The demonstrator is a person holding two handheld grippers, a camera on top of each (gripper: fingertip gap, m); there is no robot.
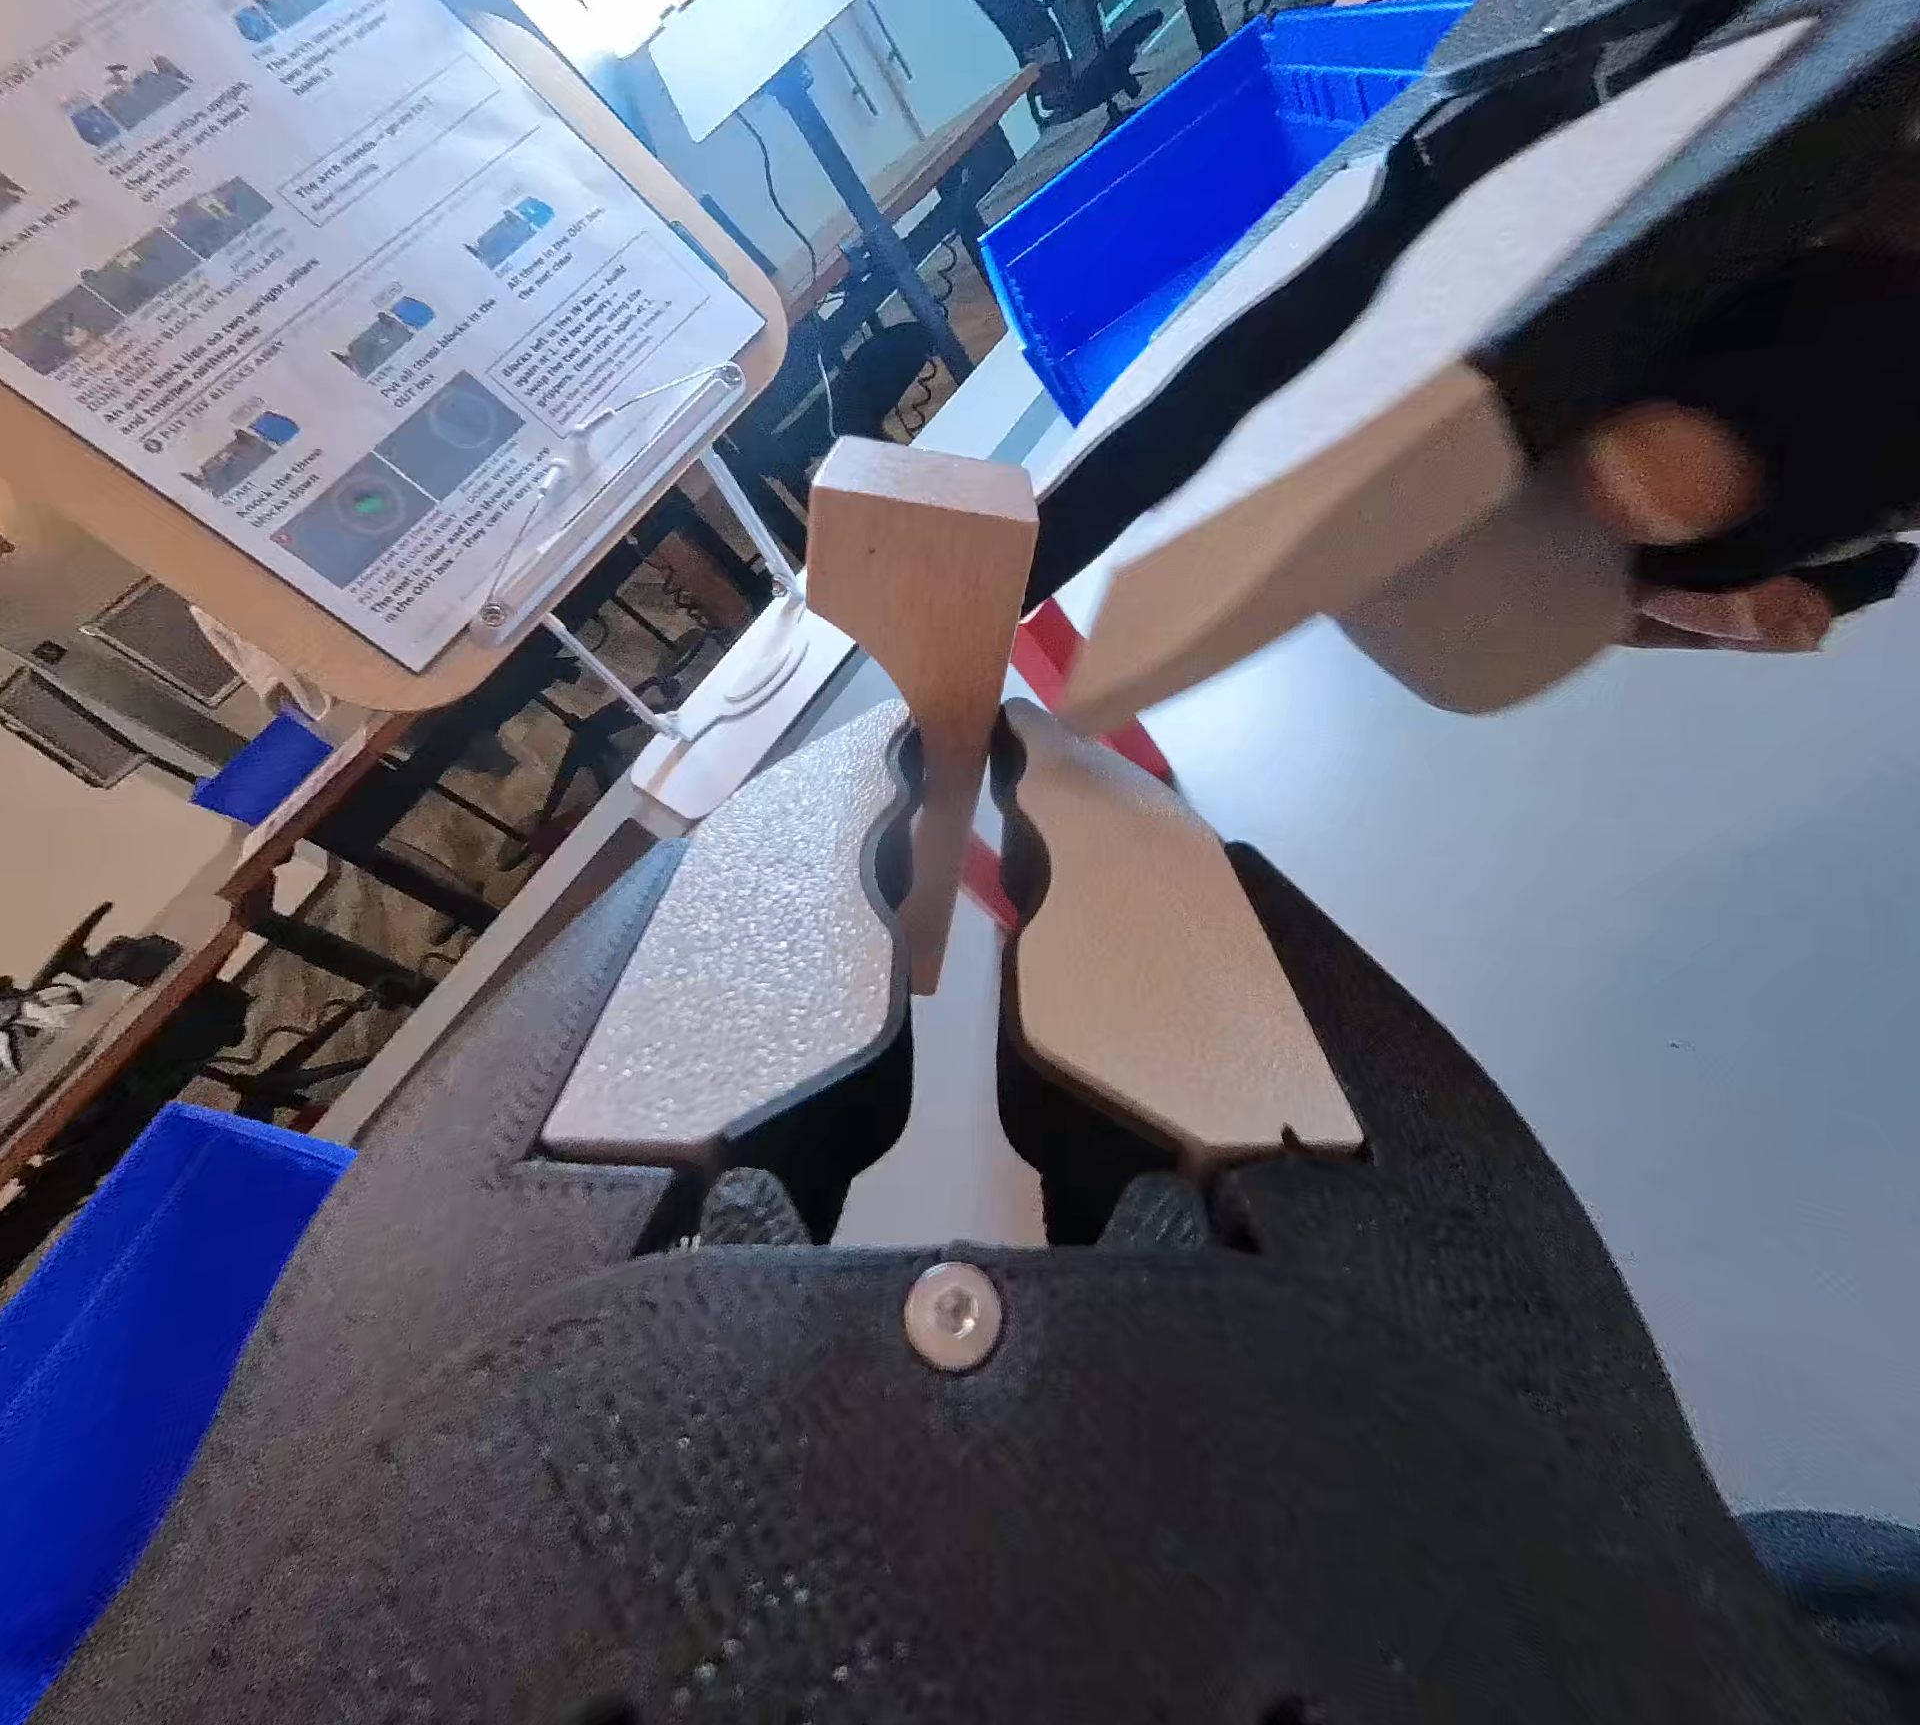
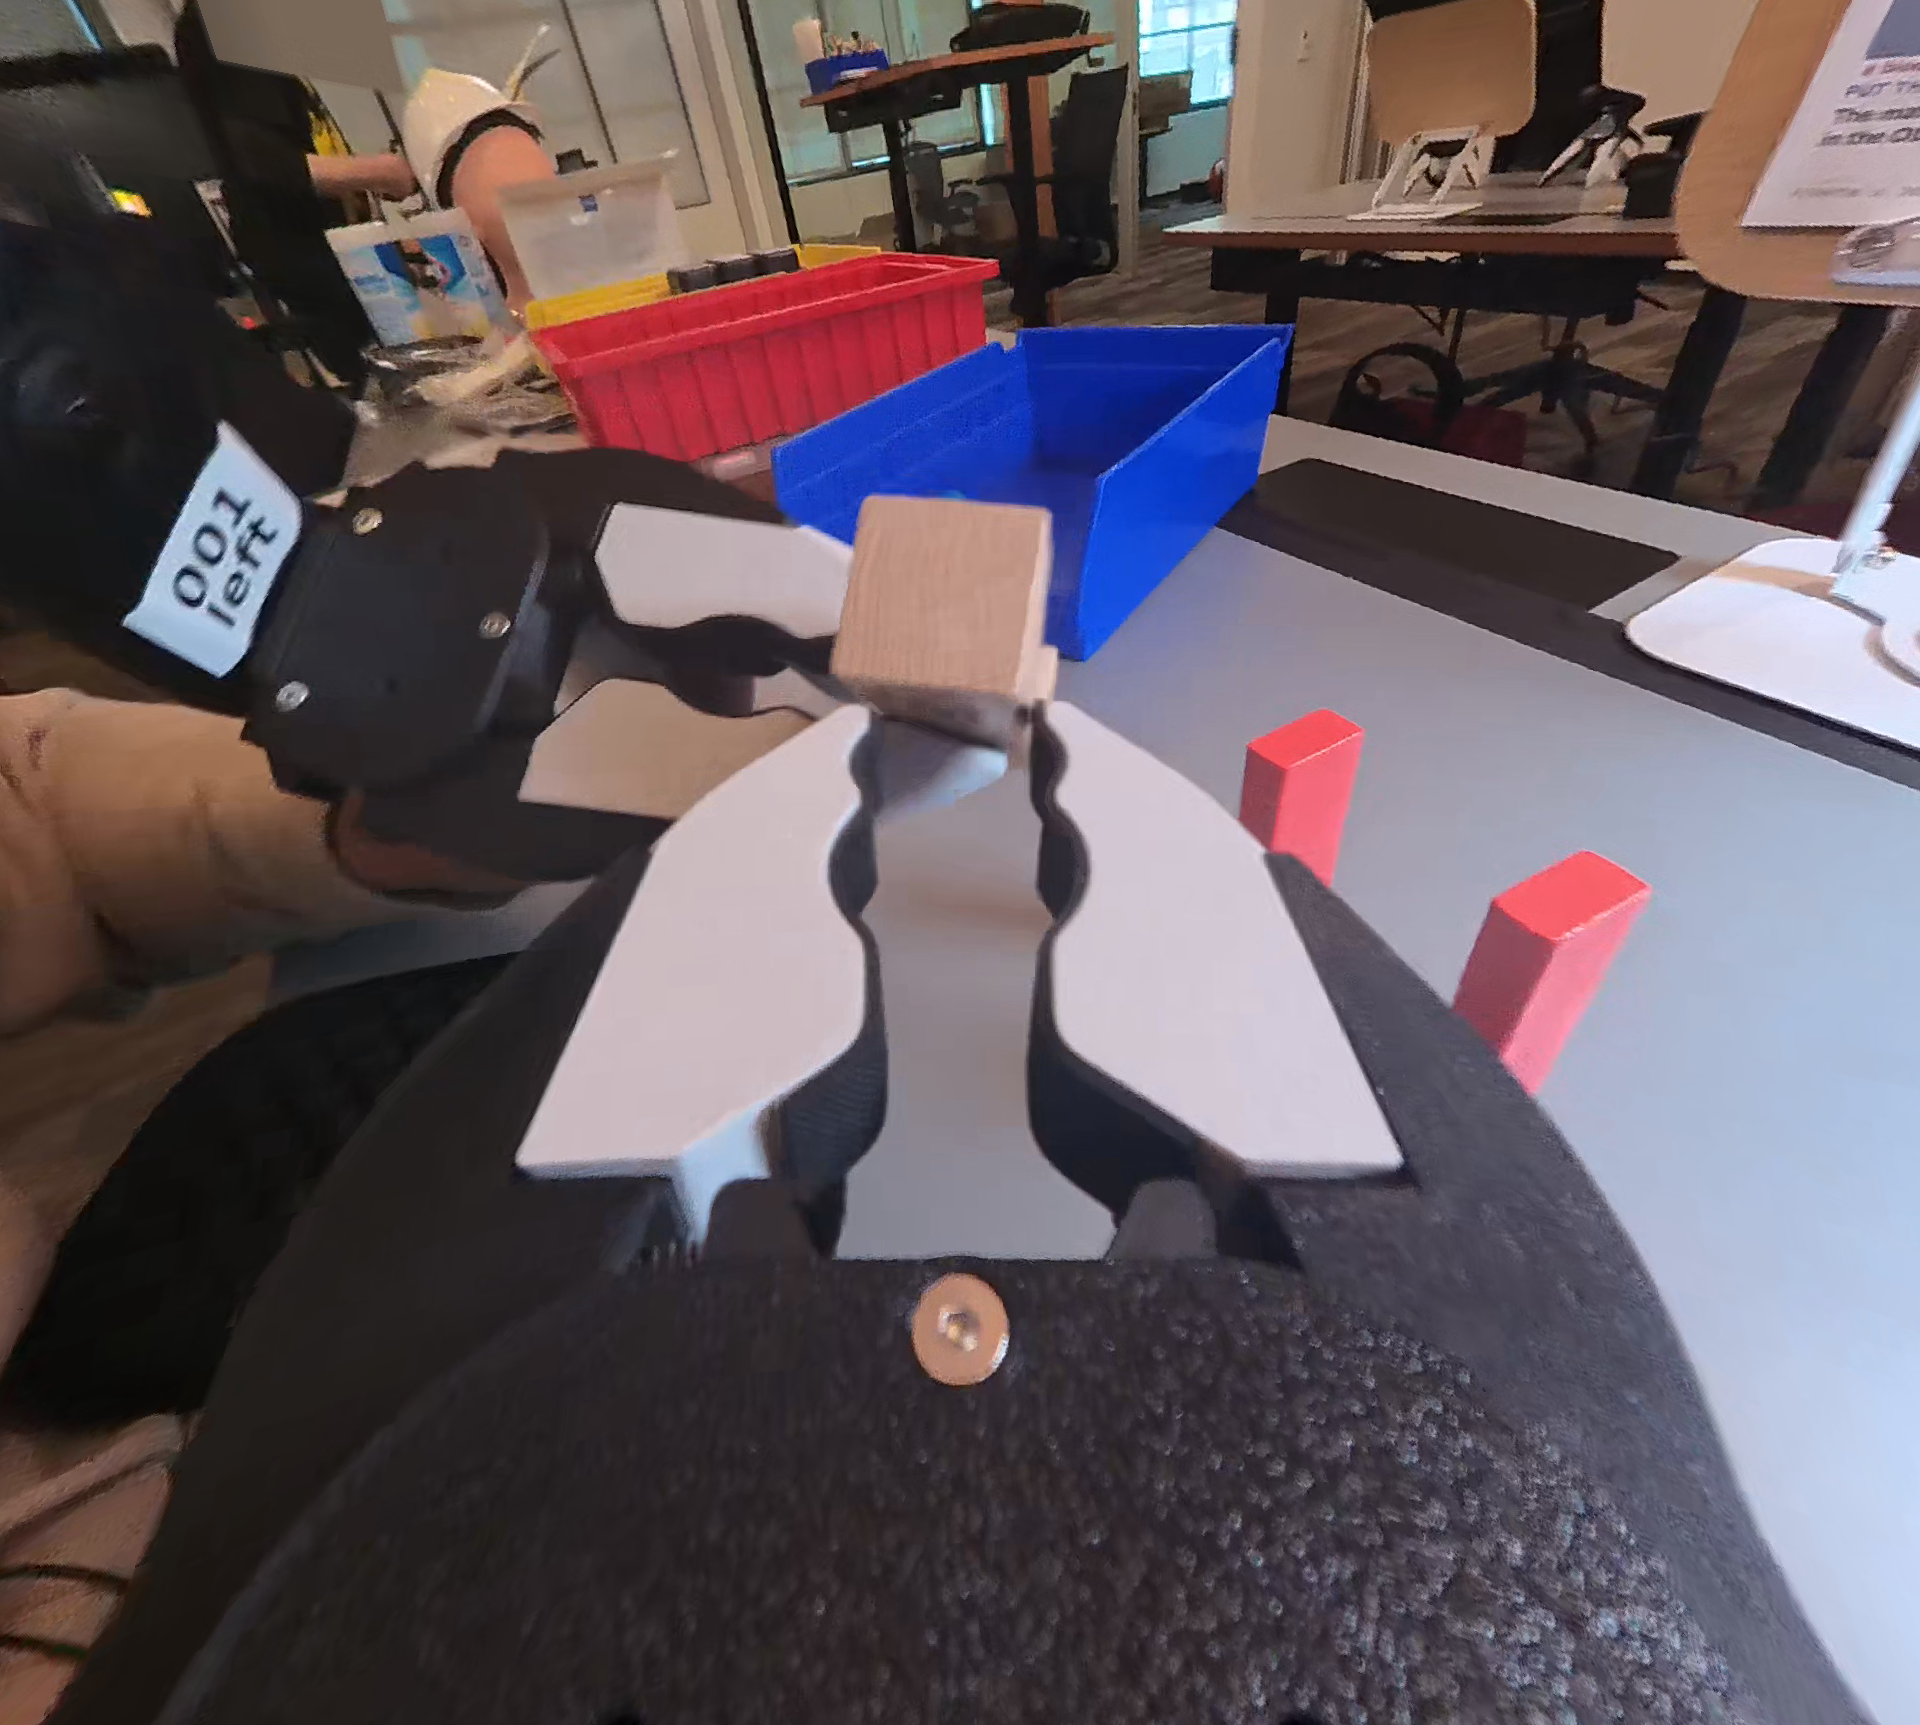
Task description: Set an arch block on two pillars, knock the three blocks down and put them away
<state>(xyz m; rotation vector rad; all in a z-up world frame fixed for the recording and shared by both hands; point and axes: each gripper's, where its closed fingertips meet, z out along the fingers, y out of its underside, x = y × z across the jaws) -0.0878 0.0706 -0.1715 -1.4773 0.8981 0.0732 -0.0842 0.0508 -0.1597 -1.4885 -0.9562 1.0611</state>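
The left hand-held gripper [image 1: 951,802] is clamped on the wooden arch block [image 1: 925,595]. The right hand-held gripper [image 2: 951,745], part open, brackets its end. It goes next onto two upright red pillars [image 2: 1304,787], right of the arch.

Pale bare-wood arch block [image 1: 920,574], glossy red-painted pillars [image 2: 1299,787], shiny blue plastic bin [image 2: 1132,470], matt grey table [image 2: 1714,1000].

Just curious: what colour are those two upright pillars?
Red: both pillars show best in the right wrist view.
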